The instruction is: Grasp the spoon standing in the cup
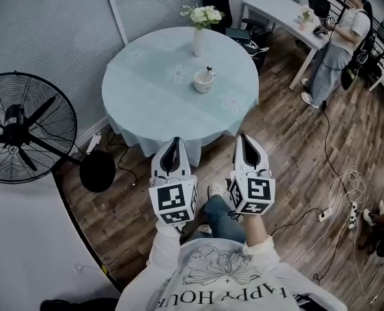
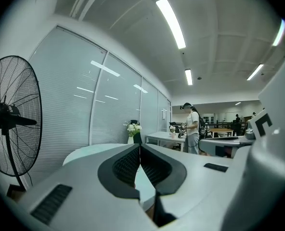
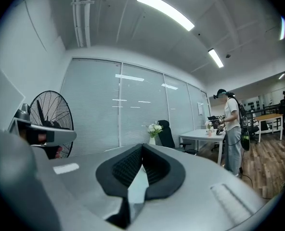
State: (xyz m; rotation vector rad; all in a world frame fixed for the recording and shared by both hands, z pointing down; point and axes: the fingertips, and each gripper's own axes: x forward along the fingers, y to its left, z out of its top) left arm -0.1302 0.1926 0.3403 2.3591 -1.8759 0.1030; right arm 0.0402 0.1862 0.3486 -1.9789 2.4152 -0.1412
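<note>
The spoon (image 1: 209, 71) stands in the white cup (image 1: 204, 81), a bit to the right of the middle of the round tabletop (image 1: 146, 89); its handle sticks up out of the cup, almost straight up, leaning a little toward 1 o'clock in the head view; the vase of flowers (image 1: 199, 39) is just past the cup at 12 o'clock.

Both tools are well back from the cup, off the near edge of the tabletop; from your left gripper (image 1: 173, 140) the cup lies at about 1 o'clock; from your right gripper (image 1: 245, 137) it lies at about 11 o'clock; so the cup sits between the two, and I think neither one is clearly nearer.

Each gripper is closed tight, tips touching, with nothing in it; I think you must go forward and open one up first, then come at the handle from the side, because it stands up tall.
</note>
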